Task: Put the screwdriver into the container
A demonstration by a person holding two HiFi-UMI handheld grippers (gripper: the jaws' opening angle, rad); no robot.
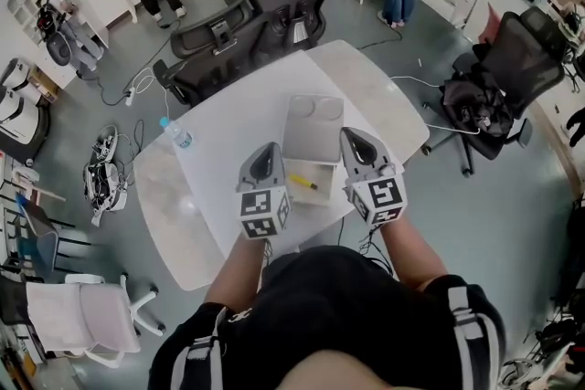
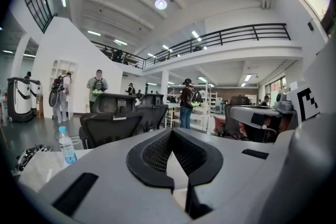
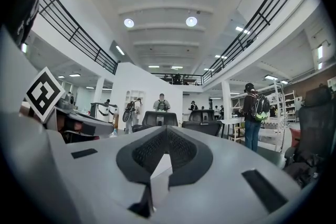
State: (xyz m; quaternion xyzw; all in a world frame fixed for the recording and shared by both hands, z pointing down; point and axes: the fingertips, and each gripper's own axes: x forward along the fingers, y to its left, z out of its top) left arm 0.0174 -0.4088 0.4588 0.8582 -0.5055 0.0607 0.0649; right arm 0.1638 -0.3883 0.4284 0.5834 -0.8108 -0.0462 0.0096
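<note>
**Position of parts.** The container (image 1: 313, 131) stands on the white table (image 1: 228, 105) with its grey lid swung open away from the person. The pale open tray is the half nearer the person. The screwdriver (image 1: 303, 183), yellow-handled, lies at a slant in that nearer half and appears to rest inside the tray, not on the table. The head view is too small to confirm the tray walls around it.

**Grippers.** The left gripper (image 1: 267, 152) hovers just beside the container on its left. The right gripper (image 1: 355, 142) hovers just beside it on its right. Neither touches the container or the screwdriver. Both gripper views look out level across the room. In each, the jaws are closed together with nothing between them.

**Step in hand.** Judged from this layout, the placing step looks complete, as the tool is in the container and both grippers are empty.

**Next move.** If the lid is to be closed, one gripper must reach beyond the container to the lid's far edge and swing it toward the person. A water bottle (image 1: 178, 134) stands well to the left of the container, clear of that path.
</note>
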